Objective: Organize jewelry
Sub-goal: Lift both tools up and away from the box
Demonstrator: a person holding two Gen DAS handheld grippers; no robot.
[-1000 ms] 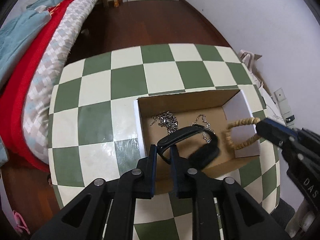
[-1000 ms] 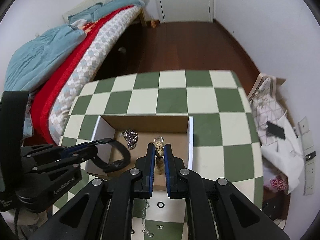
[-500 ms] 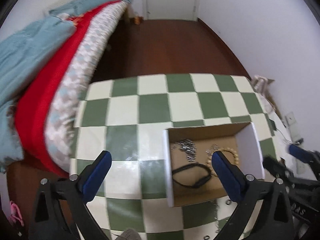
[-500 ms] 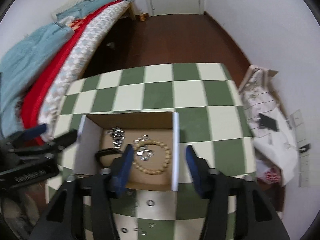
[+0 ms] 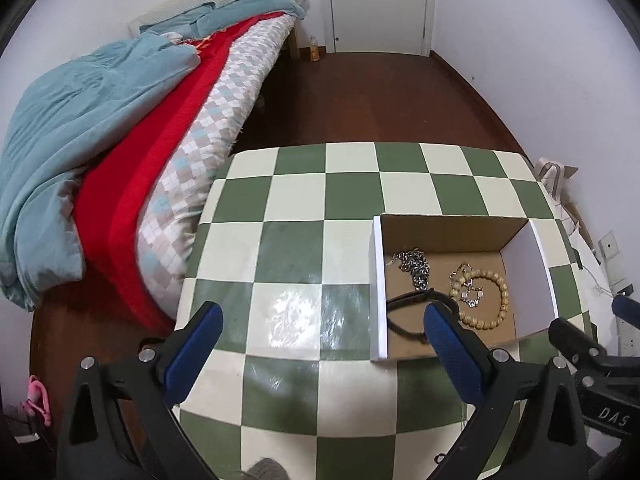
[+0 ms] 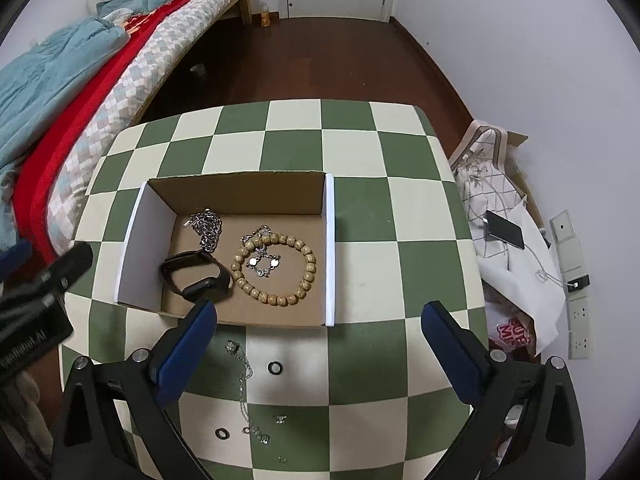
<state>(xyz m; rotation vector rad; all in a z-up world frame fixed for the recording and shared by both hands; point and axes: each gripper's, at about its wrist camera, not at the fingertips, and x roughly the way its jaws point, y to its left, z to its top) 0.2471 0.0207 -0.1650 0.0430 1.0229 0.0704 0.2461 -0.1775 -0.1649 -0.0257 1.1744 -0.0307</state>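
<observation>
An open cardboard box [image 6: 132, 248] [image 5: 378, 280] stands on the green-and-cream checked table [image 6: 360, 272]. In it lie a wooden bead bracelet [image 6: 308, 268] [image 5: 502, 292], a black wristband [image 6: 208, 284] [image 5: 404, 300], a heavy silver chain [image 6: 208, 228] [image 5: 416, 264] and a small silver bracelet [image 6: 262, 262]. My left gripper [image 5: 322, 312] is open and empty, left of the box. My right gripper [image 6: 320, 308] hangs over the box's near edge, its jaws opening with nothing between them. A thin chain [image 6: 244, 372], a black ring [image 6: 275, 368] and another ring [image 6: 222, 433] lie loose in front of the box.
A bed [image 5: 120, 128] with red and blue covers runs along the table's left side. On the floor to the right lie bags with a phone [image 6: 504, 230] and a power strip [image 6: 576, 320]. The table's far half [image 6: 296, 136] is bare checks.
Both grippers opened and pulled back from the box. The left let go of the black wristband, the right let go of the bead bracelet; both pieces now lie in the box.
</observation>
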